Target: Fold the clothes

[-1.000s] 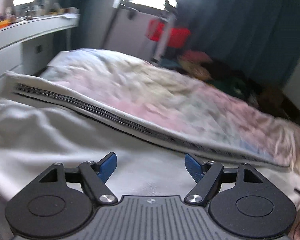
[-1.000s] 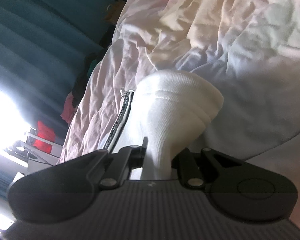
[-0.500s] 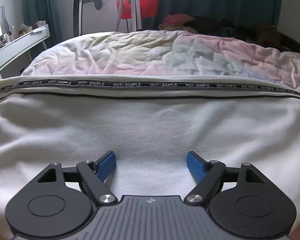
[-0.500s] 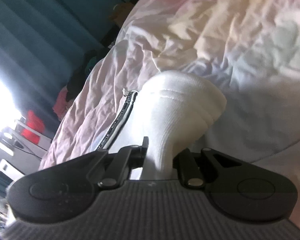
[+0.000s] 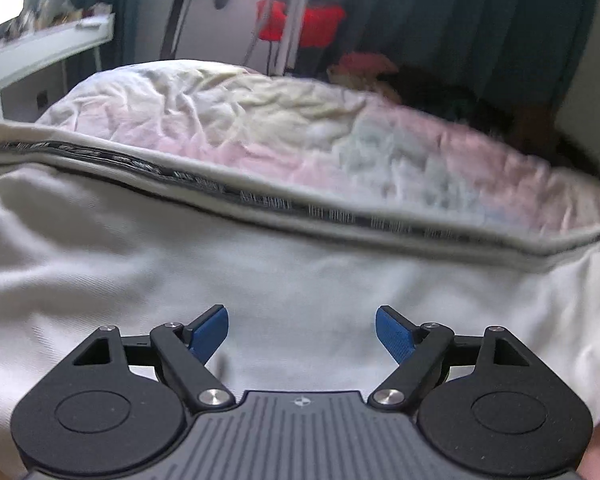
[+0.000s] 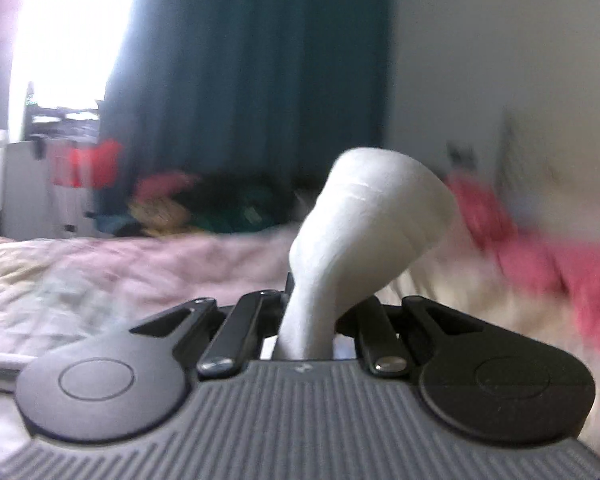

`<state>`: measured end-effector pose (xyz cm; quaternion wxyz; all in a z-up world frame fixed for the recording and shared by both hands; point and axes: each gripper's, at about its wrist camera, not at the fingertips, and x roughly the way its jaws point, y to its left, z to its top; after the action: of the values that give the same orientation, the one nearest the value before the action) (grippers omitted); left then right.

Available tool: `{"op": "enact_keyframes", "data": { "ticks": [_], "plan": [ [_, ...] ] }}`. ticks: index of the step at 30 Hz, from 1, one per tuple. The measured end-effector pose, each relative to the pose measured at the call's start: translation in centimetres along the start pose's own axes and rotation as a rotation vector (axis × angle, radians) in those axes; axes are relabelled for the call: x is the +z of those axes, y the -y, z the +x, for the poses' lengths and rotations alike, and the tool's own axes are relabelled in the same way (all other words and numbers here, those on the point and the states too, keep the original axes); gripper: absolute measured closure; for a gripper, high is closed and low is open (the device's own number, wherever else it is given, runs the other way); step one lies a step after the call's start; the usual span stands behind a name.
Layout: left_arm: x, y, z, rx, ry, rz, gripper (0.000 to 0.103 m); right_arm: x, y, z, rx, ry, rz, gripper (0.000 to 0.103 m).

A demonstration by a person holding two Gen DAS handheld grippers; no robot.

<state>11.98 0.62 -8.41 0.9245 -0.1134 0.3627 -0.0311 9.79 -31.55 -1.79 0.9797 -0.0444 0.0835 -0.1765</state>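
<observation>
**White garment spread across the bed, one bunched end gripped on the right**

Left wrist view: the left gripper (image 5: 302,330) hangs just above a white cotton garment (image 5: 284,280) with its blue-padded fingers (image 5: 208,332) spread wide and nothing between them. The garment lies flat on the bed, its long axis running left to right across the frame. A black-and-white lettered band (image 5: 300,210) follows its far edge, sloping down toward the right; the lettering is too blurred to read. Both ends of the garment are cut off by the frame edges. Beyond the band lies a crumpled pastel pink-and-yellow duvet (image 5: 284,128), then a blurred red object (image 5: 300,26) against a dark teal curtain (image 5: 460,20), and a white bench (image 5: 40,52) at far left.

Right wrist view: the right gripper (image 6: 308,320) has its fingers closed on a bunched white end of the same garment, which rises from between them and flares up and to the right as a rounded lump (image 6: 372,216). The fingertips themselves are hidden by the cloth. The background is heavily motion-blurred: the duvet, a pink cloth (image 6: 540,248) at right and a pile of clothes under the curtain.
</observation>
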Motion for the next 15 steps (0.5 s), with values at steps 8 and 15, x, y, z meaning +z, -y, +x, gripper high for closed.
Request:
{"op": "enact_keyframes", "data": {
  "ticks": [8,15],
  "plan": [
    [2.3,-5.2,-4.5,-0.143,0.107,-0.215,0.02,-4.1,-14.4,-7.9,0.376,0.099,-0.41,0.091],
    [2.3,-8.2,-2.6,-0.263,-0.009,-0.358,0.02,-12.9,-20.4,-10.0,0.569,-0.043,-0.788,0.09]
  ]
}}
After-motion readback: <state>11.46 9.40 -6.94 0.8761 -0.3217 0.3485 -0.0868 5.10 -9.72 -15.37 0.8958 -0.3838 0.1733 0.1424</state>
